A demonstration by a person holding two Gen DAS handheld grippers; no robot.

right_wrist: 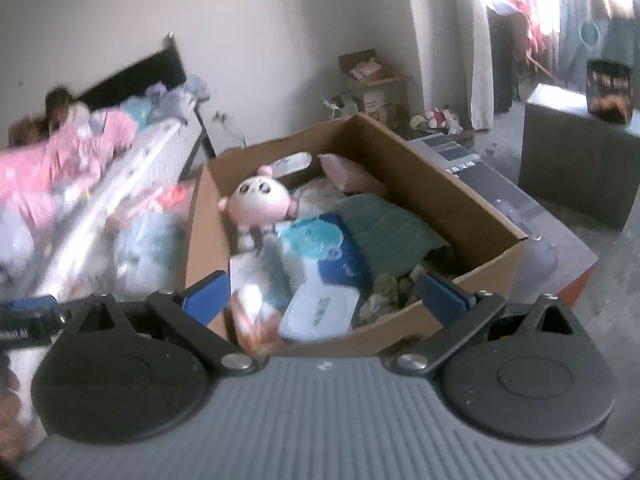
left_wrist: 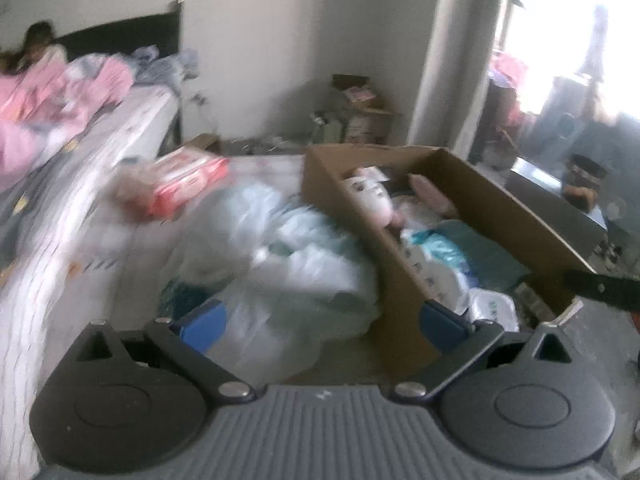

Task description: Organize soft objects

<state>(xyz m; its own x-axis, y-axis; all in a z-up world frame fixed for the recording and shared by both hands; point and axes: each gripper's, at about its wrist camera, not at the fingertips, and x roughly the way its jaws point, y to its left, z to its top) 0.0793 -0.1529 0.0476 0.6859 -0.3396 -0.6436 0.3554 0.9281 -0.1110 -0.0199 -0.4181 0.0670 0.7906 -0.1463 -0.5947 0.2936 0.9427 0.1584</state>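
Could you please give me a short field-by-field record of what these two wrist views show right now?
setting: bedroom floor beside a bed
container: open cardboard box
box contents: pink-and-white plush toy, green cushion, white wipes pack
outside box: clear plastic bag, lying against the box's left wall
left gripper: open, empty
right gripper: open, empty, over the box's near end

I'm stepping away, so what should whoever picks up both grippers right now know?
Left gripper: open, empty, over the plastic bags beside the cardboard box.
Right gripper: open, empty, aimed into the box.
Already in the box: pink plush toy, pink cushion, green cloth, wipes pack.
Left: the bags, and likely the clothes on the bed.
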